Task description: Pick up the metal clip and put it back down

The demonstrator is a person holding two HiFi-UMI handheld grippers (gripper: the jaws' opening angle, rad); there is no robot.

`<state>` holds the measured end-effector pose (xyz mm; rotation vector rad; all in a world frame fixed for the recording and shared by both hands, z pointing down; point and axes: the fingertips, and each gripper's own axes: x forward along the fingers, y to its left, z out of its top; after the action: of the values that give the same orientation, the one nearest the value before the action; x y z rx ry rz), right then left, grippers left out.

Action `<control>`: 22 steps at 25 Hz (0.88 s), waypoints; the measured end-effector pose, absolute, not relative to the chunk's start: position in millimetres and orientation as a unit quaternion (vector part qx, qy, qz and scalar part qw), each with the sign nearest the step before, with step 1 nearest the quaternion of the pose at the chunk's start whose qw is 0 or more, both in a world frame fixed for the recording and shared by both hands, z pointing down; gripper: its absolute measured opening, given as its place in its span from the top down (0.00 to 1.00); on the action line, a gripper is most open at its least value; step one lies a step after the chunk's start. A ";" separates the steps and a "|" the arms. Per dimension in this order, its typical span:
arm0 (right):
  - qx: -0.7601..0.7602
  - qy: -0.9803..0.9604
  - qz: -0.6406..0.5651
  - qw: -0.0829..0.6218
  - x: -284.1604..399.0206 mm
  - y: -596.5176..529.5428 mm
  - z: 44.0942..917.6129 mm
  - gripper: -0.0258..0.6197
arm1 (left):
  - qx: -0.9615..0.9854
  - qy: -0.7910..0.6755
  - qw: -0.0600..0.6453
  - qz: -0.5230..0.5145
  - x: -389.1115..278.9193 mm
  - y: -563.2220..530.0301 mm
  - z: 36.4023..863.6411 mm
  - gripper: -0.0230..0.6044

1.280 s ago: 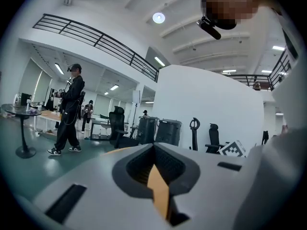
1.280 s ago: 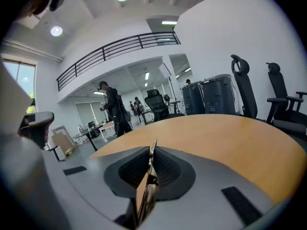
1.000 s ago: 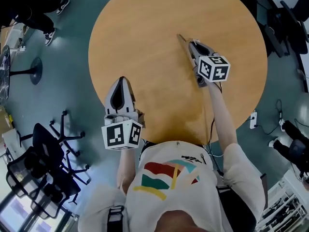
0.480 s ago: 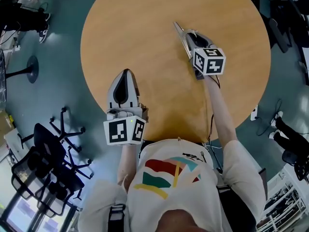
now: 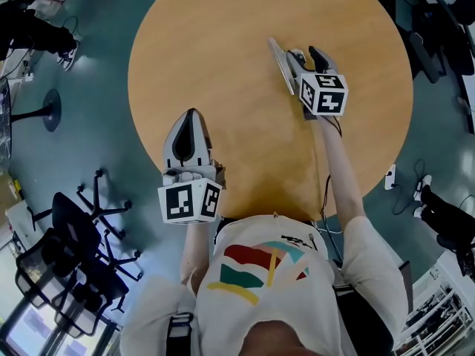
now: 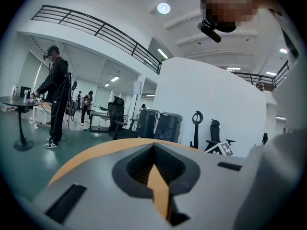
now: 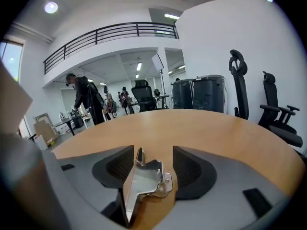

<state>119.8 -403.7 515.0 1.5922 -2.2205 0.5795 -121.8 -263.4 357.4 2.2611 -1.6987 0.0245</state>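
The left gripper hangs over the near edge of the table. Its jaws are together and hold nothing. Further in on the table, to the right, the right gripper is opening its jaws. The clip sits on the table between them and seems to lean on the left jaw. If the gripper pulls away sideways, that jaw may drag the clip or tip it over.
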 end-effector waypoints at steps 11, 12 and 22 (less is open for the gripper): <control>0.520 -0.830 0.165 0.114 88.2 -336.1 373.6 0.62 | 0.807 -0.578 0.113 -0.033 -117.2 -210.1 296.6 0.89; 0.529 -0.831 0.140 0.104 88.4 -325.0 353.0 0.75 | 0.809 -0.577 0.106 -0.038 -116.5 -203.3 288.5 0.89; 0.539 -0.841 0.008 -0.050 68.6 -157.9 189.5 0.94 | 0.835 -0.540 0.036 -0.098 -106.7 -137.3 193.6 0.89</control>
<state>68.6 -157.9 189.5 1.7479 -2.7299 0.0257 -106.7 -137.3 193.6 2.5657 -1.6590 -0.3003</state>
